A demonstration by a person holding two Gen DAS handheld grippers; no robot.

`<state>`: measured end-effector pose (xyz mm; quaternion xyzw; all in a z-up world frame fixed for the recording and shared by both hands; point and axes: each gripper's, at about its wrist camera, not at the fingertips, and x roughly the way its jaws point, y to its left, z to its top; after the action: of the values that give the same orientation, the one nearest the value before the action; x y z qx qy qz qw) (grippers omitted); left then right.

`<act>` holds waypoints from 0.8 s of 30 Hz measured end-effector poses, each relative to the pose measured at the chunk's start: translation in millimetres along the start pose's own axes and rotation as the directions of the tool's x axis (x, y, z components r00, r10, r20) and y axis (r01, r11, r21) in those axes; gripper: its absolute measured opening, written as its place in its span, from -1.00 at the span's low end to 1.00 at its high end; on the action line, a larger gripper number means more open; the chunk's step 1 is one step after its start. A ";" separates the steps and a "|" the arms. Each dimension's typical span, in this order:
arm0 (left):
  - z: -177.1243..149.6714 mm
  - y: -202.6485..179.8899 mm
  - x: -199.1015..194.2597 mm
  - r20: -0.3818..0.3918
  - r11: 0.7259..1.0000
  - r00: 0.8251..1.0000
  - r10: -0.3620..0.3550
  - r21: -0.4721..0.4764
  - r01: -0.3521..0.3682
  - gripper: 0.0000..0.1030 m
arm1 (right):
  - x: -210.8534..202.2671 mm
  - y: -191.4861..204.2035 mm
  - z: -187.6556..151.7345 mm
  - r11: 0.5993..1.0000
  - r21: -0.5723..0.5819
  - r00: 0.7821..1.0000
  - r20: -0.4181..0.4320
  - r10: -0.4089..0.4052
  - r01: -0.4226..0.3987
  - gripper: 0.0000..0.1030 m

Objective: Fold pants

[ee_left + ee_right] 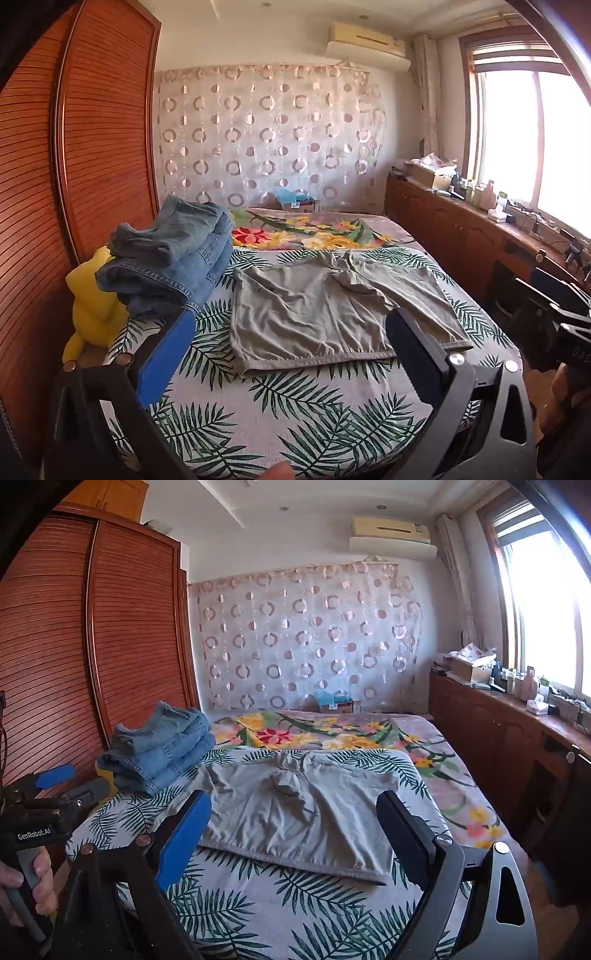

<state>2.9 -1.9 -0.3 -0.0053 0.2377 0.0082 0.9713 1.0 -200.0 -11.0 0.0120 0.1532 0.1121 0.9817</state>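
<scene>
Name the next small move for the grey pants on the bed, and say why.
Probably lower both open hand-held grippers, left and right, onto the near hem of the grey pants. The pants lie spread flat on the leaf-print sheet, untouched, with nothing between either pair of fingers. The folded jeans already sit stacked aside.

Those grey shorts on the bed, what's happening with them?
A person is holding a two-finger gripper in each hand, getting ready to fold. The grey cotton shorts lie spread flat on the leaf-print bedsheet, not yet folded. The left gripper and right gripper both hover near the waistband edge with jaws wide open, touching nothing. A stack of folded blue jeans sits beside the shorts, next to a yellow plush toy.
</scene>
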 end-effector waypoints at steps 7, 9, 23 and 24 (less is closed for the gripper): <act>-4.3 0.5 0.6 0.025 1.000 1.000 -0.010 -0.009 0.010 1.00 | 2.8 1.8 -0.2 1.000 -0.005 1.000 -0.008 0.003 -0.003 0.78; -5.0 1.9 0.7 0.027 1.000 1.000 -0.007 -0.011 0.007 1.00 | 4.8 2.7 -0.3 1.000 -0.007 1.000 -0.007 0.003 -0.003 0.78; -3.9 8.6 -4.8 0.033 1.000 0.999 0.004 -0.024 -0.003 1.00 | 0.6 1.3 0.4 1.000 -0.006 1.000 -0.008 0.006 -0.006 0.78; -3.7 8.2 -5.3 0.032 1.000 0.999 0.004 -0.023 -0.003 1.00 | 0.5 1.2 0.7 1.000 -0.005 1.000 -0.008 0.007 -0.007 0.78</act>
<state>-3.6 6.2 -1.1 -0.0158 0.2218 0.0126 0.9749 1.5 -198.7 -10.4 0.0094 0.1568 0.1158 0.9808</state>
